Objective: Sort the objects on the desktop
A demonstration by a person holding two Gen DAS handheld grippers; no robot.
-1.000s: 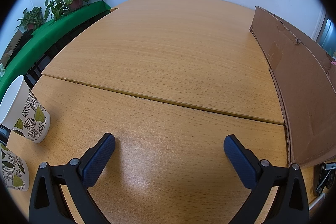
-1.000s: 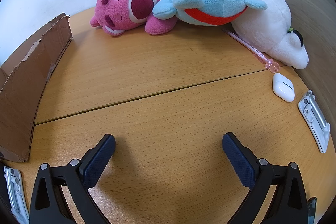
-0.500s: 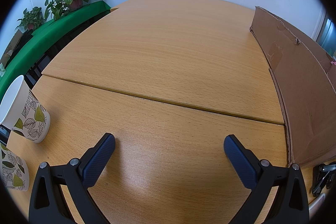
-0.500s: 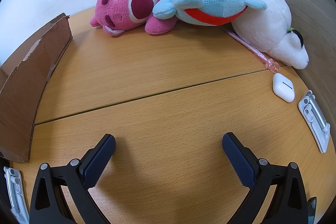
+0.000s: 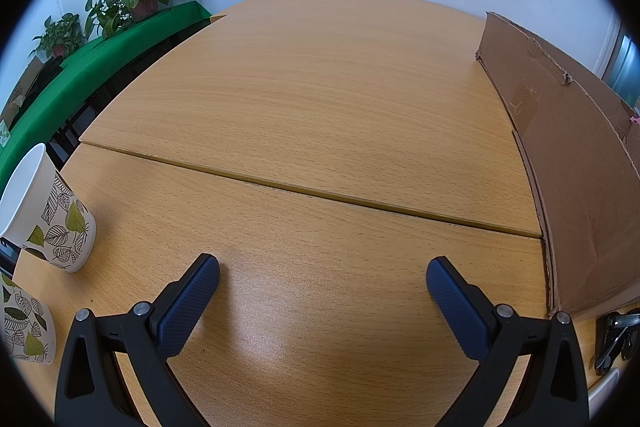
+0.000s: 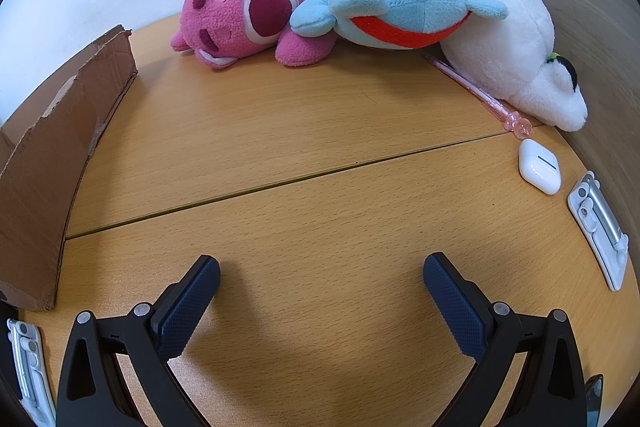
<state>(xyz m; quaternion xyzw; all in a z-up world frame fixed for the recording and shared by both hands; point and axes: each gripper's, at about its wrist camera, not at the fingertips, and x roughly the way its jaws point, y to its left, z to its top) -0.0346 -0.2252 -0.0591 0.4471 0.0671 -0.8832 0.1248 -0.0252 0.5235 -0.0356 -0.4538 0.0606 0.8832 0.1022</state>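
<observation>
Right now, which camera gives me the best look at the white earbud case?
The right wrist view: the white earbud case lies unobstructed on the table, just below the pink pen. The left wrist view doesn't show it.

Bright, even light falls from overhead; a pale sheen sits on the worktop [image 5: 280, 331] between the jaws, with soft shadows beneath them; both views stay sharp, though fisheye bending bows the worktop seam and black vignette swallows every corner.

My desk [image 6: 320, 211] carries plush toys [image 6: 392, 7], a pen [image 6: 476, 93], an earbud case [image 6: 539, 166], cups [image 5: 52, 223] and a cardboard box [image 5: 576, 155].
</observation>
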